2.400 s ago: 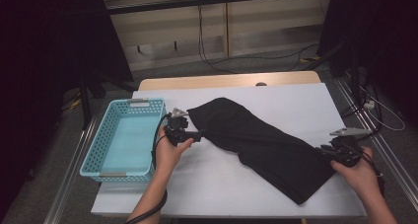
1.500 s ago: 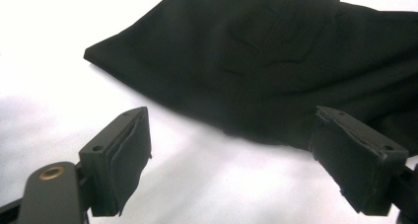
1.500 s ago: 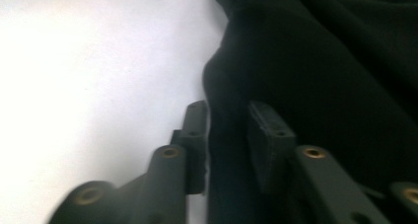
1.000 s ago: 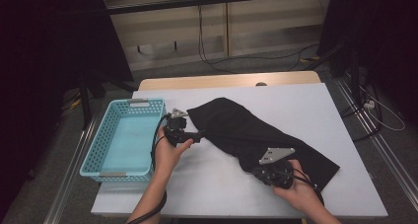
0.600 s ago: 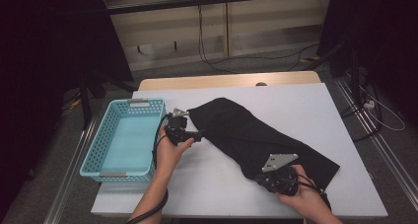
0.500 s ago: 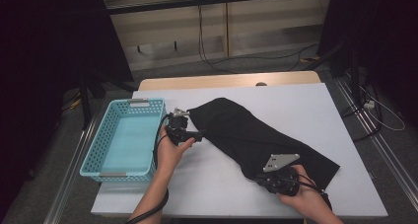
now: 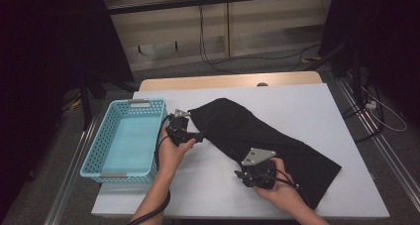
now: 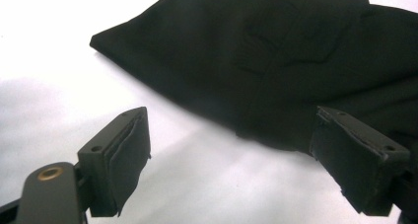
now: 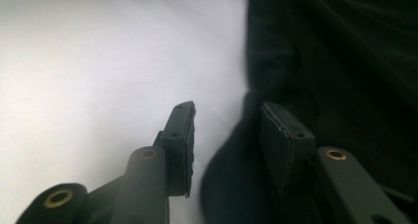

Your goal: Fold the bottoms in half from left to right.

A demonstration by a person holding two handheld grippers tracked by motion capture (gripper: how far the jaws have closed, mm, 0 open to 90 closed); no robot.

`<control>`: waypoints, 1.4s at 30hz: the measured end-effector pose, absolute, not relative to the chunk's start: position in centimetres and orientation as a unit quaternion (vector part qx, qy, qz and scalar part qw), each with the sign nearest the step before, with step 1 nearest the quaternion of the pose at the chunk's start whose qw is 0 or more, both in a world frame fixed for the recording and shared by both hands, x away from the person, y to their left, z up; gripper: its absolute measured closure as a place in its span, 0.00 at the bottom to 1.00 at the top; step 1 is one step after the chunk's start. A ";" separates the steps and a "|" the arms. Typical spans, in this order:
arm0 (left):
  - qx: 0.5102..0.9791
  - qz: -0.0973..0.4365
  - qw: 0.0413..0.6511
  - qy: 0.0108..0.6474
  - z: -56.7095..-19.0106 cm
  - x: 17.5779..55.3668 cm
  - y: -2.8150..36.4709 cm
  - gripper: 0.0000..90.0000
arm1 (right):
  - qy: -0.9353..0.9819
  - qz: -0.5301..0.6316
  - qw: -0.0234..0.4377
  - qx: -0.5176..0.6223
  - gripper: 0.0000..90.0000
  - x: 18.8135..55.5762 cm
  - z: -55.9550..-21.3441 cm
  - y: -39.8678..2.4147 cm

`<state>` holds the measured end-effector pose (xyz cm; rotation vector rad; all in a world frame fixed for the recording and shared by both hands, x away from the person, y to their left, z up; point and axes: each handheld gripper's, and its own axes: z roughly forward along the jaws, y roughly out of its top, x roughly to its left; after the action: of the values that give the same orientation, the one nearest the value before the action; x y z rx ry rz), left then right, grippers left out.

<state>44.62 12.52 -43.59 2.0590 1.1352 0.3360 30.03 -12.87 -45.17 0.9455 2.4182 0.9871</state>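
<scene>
A black cloth [image 7: 257, 131] lies folded in a long slanted band across the white table [image 7: 307, 101]. My left gripper [image 7: 199, 135] is at the cloth's upper-left end. Its jaws stand wide open in the left gripper view [image 8: 231, 120], with the cloth's edge [image 8: 256, 46] just beyond them. My right gripper [image 7: 238, 174] sits at the cloth's near edge, pointing left. Its jaws [image 9: 226, 108] have just been opening. The cloth's edge [image 9: 345, 61] lies between them and against the right pad, and the pads do not press on it.
A light blue plastic basket [image 7: 143, 102] with nothing in it stands on the table's left side, close to my left hand. Bare white tabletop lies in front of the cloth and at the far right. Dark floor and cables surround the table.
The right gripper carried the cloth's far right end leftward over the band, then slid a little further left while its jaws parted and let the cloth go. The left gripper stayed put.
</scene>
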 end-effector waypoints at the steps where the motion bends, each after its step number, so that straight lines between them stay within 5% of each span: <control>1: 0.802 0.136 0.373 0.446 -43.6 44.6 12.5 0.17 | 0.856 0.345 0.182 0.340 0.70 30.3 -45.4 -12.9; 7: 0.794 0.142 0.369 0.462 -43.7 45.1 12.8 0.17 | 0.855 0.345 0.171 0.348 0.92 31.0 -45.5 -13.9; 13: 0.779 0.151 0.361 0.490 -44.2 46.8 12.5 0.29 | 0.849 0.379 0.116 0.351 0.96 30.2 -44.8 -14.3; 19: 0.762 0.159 0.350 0.521 -45.3 48.6 12.4 0.42 | 0.851 0.378 0.115 0.347 0.95 30.0 -45.1 -14.2; 23: 0.749 0.162 0.351 0.538 -45.7 49.6 12.1 0.55 | 0.852 0.377 0.120 0.344 0.89 29.9 -45.2 -14.1; 27: 0.750 0.148 0.364 0.532 -45.7 50.2 12.0 0.84 | 0.848 0.383 0.129 0.344 0.70 29.9 -44.9 -14.2; 32: 0.740 0.168 0.372 0.534 -44.4 51.0 12.8 0.96 | 0.826 0.406 0.144 0.363 0.58 29.8 -43.6 -15.9; 39: 0.742 0.171 0.368 0.533 -42.9 51.8 13.9 1.00 | 0.799 0.413 0.165 0.404 0.53 30.4 -42.8 -19.6; 42: 0.749 0.172 0.366 0.525 -43.4 51.6 13.5 0.85 | 0.785 0.410 0.179 0.428 0.52 30.7 -42.7 -21.2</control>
<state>51.55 13.45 -43.42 1.9250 1.3483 0.4424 30.71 -21.17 -42.73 1.2112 2.2209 1.1592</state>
